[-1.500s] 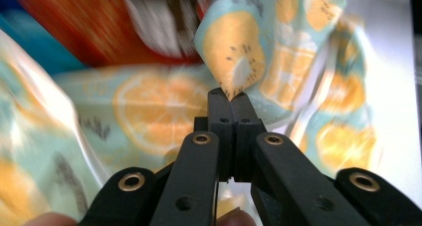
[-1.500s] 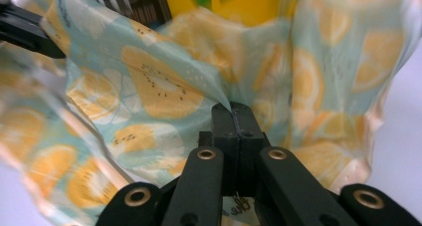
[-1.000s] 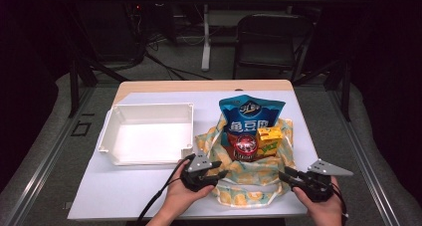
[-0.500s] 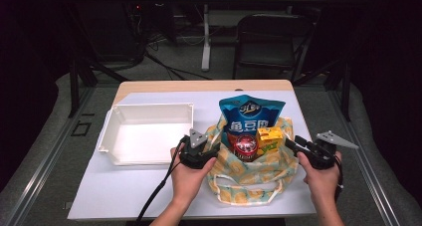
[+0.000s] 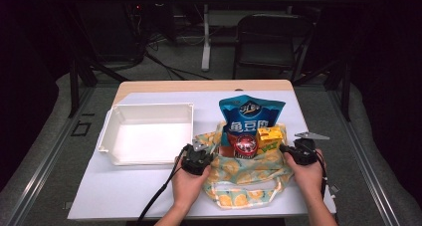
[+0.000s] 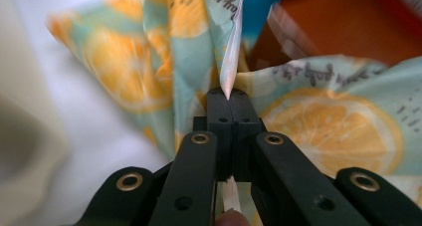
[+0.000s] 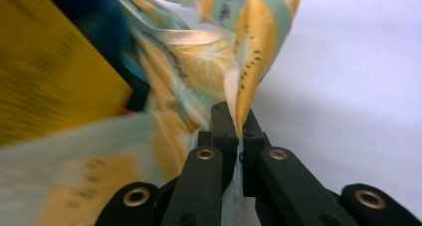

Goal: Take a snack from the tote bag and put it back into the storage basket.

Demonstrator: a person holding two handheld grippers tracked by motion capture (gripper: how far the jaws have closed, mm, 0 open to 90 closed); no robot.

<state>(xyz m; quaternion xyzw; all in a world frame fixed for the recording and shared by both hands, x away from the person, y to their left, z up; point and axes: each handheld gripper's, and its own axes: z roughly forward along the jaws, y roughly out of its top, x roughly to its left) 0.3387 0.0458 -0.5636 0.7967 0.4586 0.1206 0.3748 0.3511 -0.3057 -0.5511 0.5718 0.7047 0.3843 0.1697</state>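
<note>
Lemon-print fabric tote bag (image 5: pixel 249 173), pale teal with orange slices, lies on the white bench (image 5: pixel 124 196) at about 5 o'clock from bench centre, its mouth spread wide; inside it stand a blue foil snack pouch (image 5: pixel 251 114), a round red-lidded tin (image 5: pixel 245 145) and a small yellow carton (image 5: pixel 269 136); the pouch sits at 12 o'clock of the tin, the carton at 3 o'clock of it, all three close together.

Left gripper (image 5: pixel 205 154) is at the bag's 9 o'clock rim; its fingers (image 6: pixel 221 121) have just closed and are pressed together on a fold of the bag's cloth, which stands up between them in the left gripper view.

Right gripper (image 5: pixel 284 149) is at the bag's 3 o'clock rim; its fingers (image 7: pixel 222 124) have likewise just closed, pinching a cloth edge that rises from between them in the right gripper view.

White rectangular plastic tray (image 5: pixel 107 141) rests at 9 o'clock of the bag, just beside the left gripper.
</note>
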